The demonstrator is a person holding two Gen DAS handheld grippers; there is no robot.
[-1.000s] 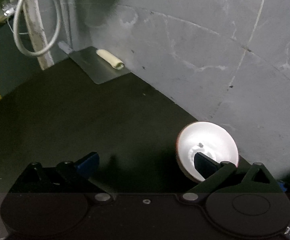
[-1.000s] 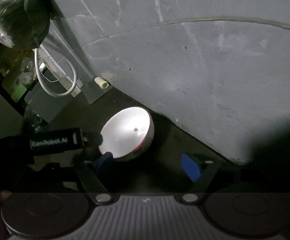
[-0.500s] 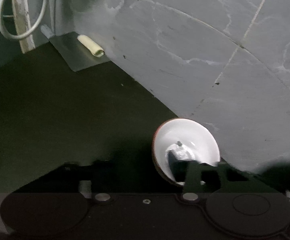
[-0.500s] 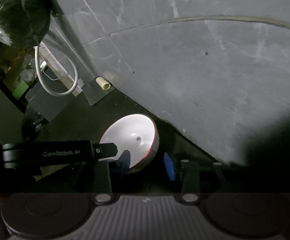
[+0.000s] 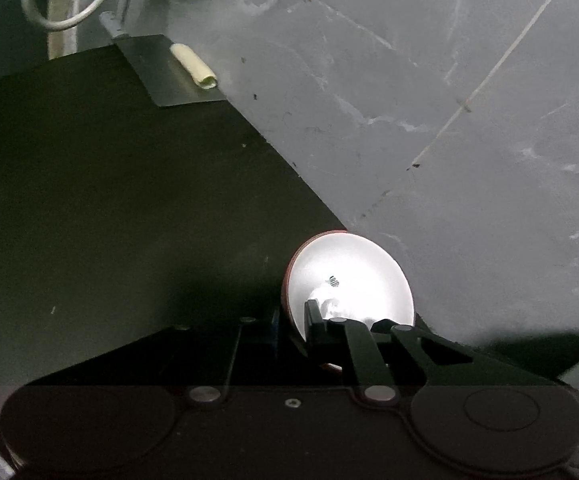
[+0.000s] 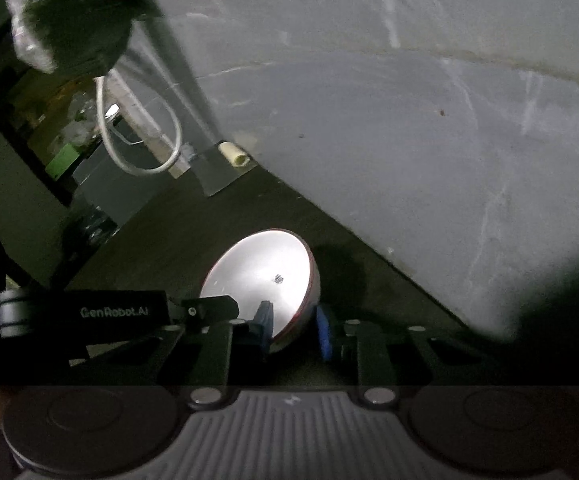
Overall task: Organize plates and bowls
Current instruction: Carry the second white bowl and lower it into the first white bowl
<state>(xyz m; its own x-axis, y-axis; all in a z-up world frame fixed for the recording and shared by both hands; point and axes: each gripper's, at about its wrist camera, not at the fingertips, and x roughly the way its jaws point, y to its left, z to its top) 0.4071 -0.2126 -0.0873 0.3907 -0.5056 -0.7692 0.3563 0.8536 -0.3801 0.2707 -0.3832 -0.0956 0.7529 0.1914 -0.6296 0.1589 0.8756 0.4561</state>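
A white bowl [image 6: 263,280] with a red outside sits on a dark counter [image 5: 129,200] against a grey wall, directly ahead of both grippers. The left gripper [image 5: 293,332] is clamped on its rim; the right gripper [image 6: 295,330] is closing, rim between its pads. It looks stiff, smooth, probably breakable, so the rim seems the sensible hold. Only the right view shows both tools together

Both fisheye cameras sit low behind their own fingers, tilted down at the dark tabletop [image 5: 129,200] and the grey wall [image 6: 409,140] beyond — each close to the white bowl [image 5: 349,280], left view from its left, right view from its right — sharing the bowl, the far cream tube [image 5: 193,66] and the cable loop [image 6: 141,152]
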